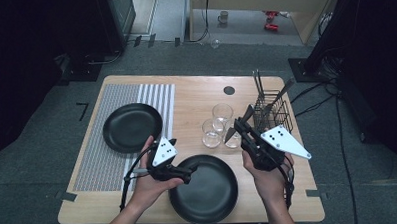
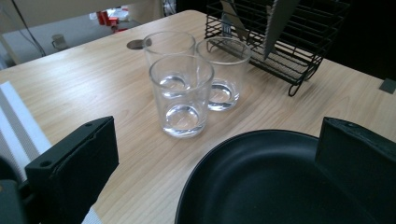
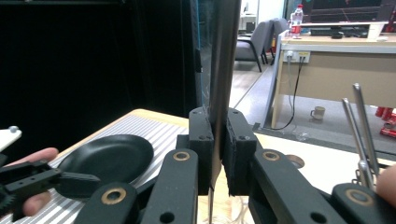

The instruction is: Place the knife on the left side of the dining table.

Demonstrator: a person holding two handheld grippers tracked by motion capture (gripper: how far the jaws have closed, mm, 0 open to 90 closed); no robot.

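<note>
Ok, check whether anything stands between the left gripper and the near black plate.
Nothing visible does. The left gripper is open right at the rim of the near black plate. The glasses stand beyond the plate. The right gripper, shut on a metal utensil, is off to the side.

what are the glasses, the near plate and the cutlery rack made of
Glasses: clear glass by the look, see-through with thick bases. Near plate: matte black, perhaps ceramic or melamine; its soft sheen leaves that open. Cutlery rack: thin black wire, probably coated metal.

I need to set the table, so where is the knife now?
The knife stands upright, clamped in the right gripper, just left of the wire cutlery rack and beside the three glasses.
</note>
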